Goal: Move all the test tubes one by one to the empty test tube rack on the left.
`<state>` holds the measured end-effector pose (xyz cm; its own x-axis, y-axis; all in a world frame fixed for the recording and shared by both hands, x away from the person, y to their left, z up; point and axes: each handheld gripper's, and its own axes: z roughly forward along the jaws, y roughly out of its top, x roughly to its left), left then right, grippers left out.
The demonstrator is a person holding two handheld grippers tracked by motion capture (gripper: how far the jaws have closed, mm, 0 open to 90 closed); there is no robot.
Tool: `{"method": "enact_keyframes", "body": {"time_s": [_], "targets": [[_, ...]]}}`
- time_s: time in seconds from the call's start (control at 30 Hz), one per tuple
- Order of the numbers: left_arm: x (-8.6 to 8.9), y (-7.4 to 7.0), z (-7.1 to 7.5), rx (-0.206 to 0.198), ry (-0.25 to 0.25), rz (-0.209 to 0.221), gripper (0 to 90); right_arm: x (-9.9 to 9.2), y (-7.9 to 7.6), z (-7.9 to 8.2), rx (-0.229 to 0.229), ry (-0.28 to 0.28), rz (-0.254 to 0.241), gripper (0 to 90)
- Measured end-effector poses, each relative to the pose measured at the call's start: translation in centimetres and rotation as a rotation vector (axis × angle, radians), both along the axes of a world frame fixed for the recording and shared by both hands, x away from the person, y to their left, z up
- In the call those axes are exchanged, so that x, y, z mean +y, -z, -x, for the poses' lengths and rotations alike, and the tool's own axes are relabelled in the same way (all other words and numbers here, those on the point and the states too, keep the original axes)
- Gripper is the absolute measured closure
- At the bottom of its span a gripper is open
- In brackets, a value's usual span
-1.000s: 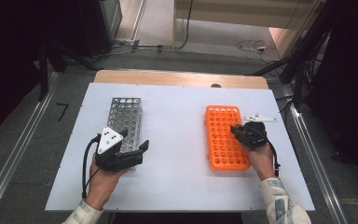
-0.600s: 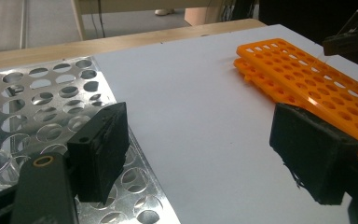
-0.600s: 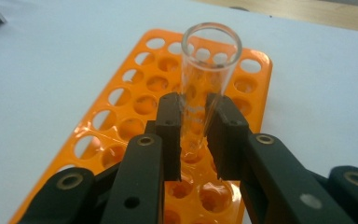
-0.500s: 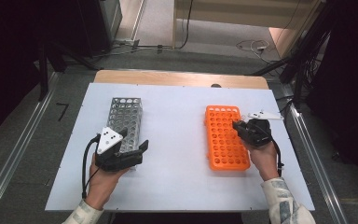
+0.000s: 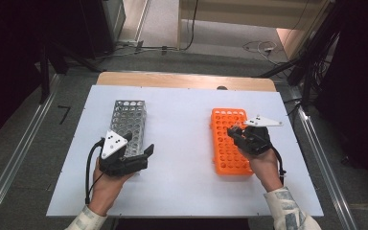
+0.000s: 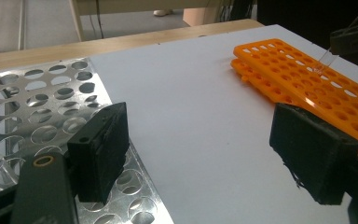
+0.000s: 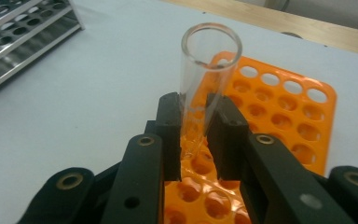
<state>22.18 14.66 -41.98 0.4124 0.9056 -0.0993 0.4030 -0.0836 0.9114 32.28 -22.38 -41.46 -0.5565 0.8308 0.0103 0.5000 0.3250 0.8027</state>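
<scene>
A clear glass test tube (image 7: 205,79) stands nearly upright between the jaws of my right gripper (image 7: 193,130), which is shut on its lower part. The tube's bottom hangs just over the holes of the orange rack (image 7: 279,107). In the high view my right gripper (image 5: 235,134) hovers over the right half of the orange rack (image 5: 223,120). My left gripper (image 5: 139,144) is open with nothing between its jaws, at the near right corner of the metal rack (image 5: 128,117). In the left gripper view its own jaws (image 6: 205,158) straddle bare table beside the metal rack (image 6: 42,102).
The white table top (image 5: 182,143) lies bare between the two racks. A wooden strip (image 5: 182,80) runs along the far edge. Metal rails (image 5: 24,148) flank the table on the floor. Cables (image 5: 258,48) lie on the floor beyond.
My right gripper has shifted slightly over the orange rack with the tube still held. The left gripper has stayed where it was.
</scene>
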Motion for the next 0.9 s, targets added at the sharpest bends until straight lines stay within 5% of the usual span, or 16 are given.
{"method": "enact_keyframes", "body": {"time_s": [0.53,0.9], "targets": [[-0.5,0.1,0.0,0.000,0.013,-0.005,19.7,5.2,0.4,2.2,0.008,-0.159,0.016,73.0],[-0.8,0.1,0.0,0.001,0.025,-0.007,19.8,7.5,0.8,2.8,0.019,-0.211,0.026,73.0]]}}
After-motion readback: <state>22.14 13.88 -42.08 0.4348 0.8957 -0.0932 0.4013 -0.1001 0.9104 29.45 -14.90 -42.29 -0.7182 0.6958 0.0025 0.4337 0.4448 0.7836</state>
